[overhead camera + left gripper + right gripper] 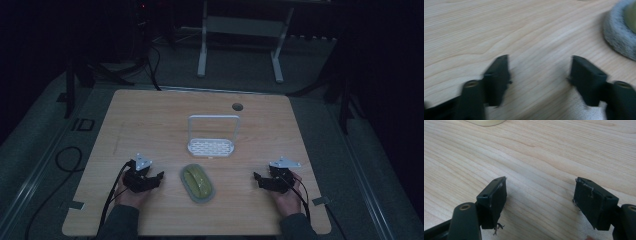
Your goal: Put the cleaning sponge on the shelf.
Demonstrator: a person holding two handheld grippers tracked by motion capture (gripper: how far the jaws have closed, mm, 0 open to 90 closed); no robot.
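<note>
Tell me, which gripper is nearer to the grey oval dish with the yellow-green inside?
Left. The left gripper is just beside the grey oval dish, apart from its rim. The right gripper is farther off on the other side.

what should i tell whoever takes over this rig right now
Left hand-held gripper: open, nothing between the jaws, low over the table just left of the dish.
Right hand-held gripper: open, empty, low over the table to the right of the dish.
Things: an oval grey-rimmed dish with a yellow-green inside lies between the two grippers near the front edge. A small white rack with an upright frame stands behind it, mid-table, with nothing on it.
Done: nothing visibly handled; the dish is untouched.
Left: probably grasp the dish and move it to the rack, though that is a guess.
</note>
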